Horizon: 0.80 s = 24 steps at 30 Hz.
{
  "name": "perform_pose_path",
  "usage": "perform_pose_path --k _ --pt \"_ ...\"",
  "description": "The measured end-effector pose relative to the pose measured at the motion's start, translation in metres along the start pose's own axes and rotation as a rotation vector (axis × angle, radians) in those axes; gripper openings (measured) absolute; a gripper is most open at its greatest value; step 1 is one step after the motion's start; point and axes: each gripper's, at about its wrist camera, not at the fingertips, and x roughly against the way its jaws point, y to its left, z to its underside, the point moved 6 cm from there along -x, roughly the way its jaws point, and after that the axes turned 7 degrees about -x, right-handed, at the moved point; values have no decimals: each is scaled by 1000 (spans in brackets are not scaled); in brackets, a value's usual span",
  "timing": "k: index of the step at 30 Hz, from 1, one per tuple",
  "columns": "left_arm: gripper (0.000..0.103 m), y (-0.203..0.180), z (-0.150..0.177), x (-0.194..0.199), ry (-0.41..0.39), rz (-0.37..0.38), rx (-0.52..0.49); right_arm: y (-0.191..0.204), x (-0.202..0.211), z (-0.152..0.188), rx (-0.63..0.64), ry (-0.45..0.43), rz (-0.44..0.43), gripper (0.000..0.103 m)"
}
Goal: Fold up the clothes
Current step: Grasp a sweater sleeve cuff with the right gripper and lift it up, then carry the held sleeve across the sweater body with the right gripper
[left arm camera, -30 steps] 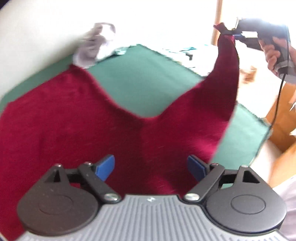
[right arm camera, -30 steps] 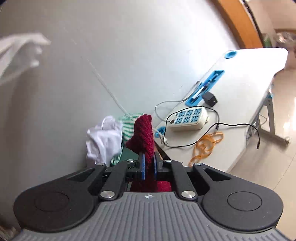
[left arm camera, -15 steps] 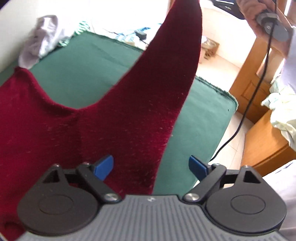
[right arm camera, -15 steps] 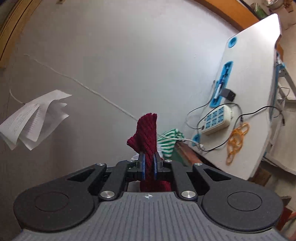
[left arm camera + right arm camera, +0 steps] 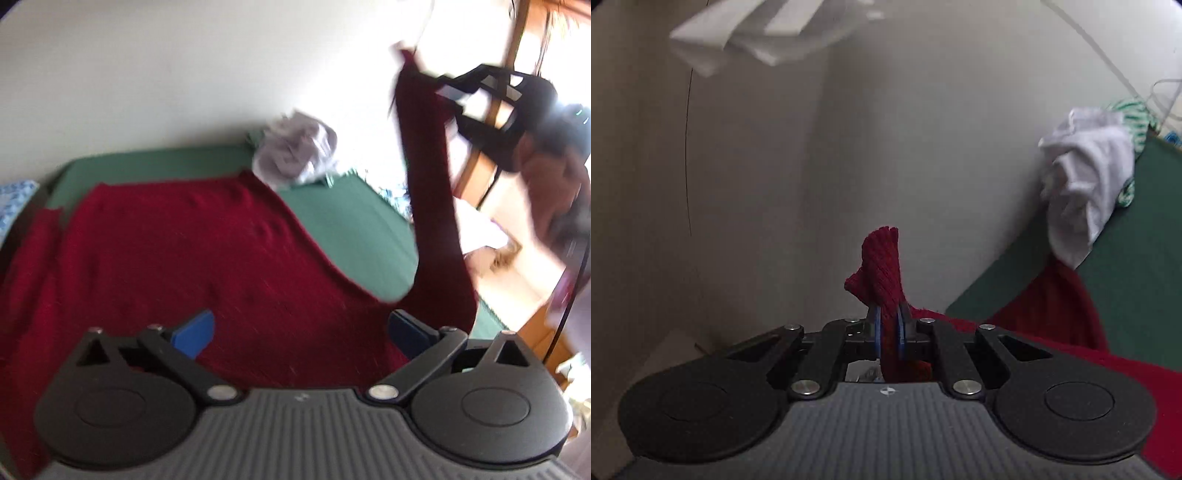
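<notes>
Knitwear dominated the scene: a dark red sweater (image 5: 207, 258) lay with its body spread on the green cover (image 5: 347, 218), its weight keeping most of the fabric flat while one sleeve (image 5: 432, 177) was drawn up and away from the sweater's body. That sleeve was raised, I judge, so it could be swung back across the body as a fold. The right gripper (image 5: 889, 326) had its fingers clenched on the ribbed cuff (image 5: 881, 262), which stuck up past the blue pads in a bunched tuft; in the left wrist view the same gripper showed as a dark blurred shape at the top of the sleeve, with a person's hand (image 5: 550, 184) behind it. The left gripper (image 5: 301, 330) hovered just over the sweater's near part, and its fingers had just been opening; they stood released and wide apart, with cloth showing beyond them but nothing pinched between the pads. The sweater looked soft, thick and limp, with a fine vertical rib, so it draped instead of holding a crease. Beyond the sweater's far edge, against the pale wall, sat a crumpled white garment (image 5: 1086, 184) with a green-and-white striped cloth (image 5: 1134, 110) partly tucked behind it.
</notes>
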Motion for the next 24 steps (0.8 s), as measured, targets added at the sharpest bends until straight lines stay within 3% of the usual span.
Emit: perform_pose_path --k 2,6,9,11,15,18,22,24 --pt "102 6 1 8 -15 -11 -36 6 -33 42 16 89 -6 8" --pt "102 8 29 1 36 5 -116 12 -89 119 69 271 29 9" --pt "102 25 61 -13 114 -48 -126 14 -115 165 112 384 60 8" --pt "102 38 75 -17 160 -24 -80 15 -129 192 145 448 78 8" --pt "102 55 83 -10 152 61 7 14 -138 227 228 542 119 9" --pt "102 65 88 -15 147 -25 -41 16 -138 244 302 604 148 9" --pt "101 85 99 -27 191 -29 67 20 -139 261 384 654 178 9" --pt "86 88 98 -27 161 -53 85 19 -138 272 403 668 183 12"
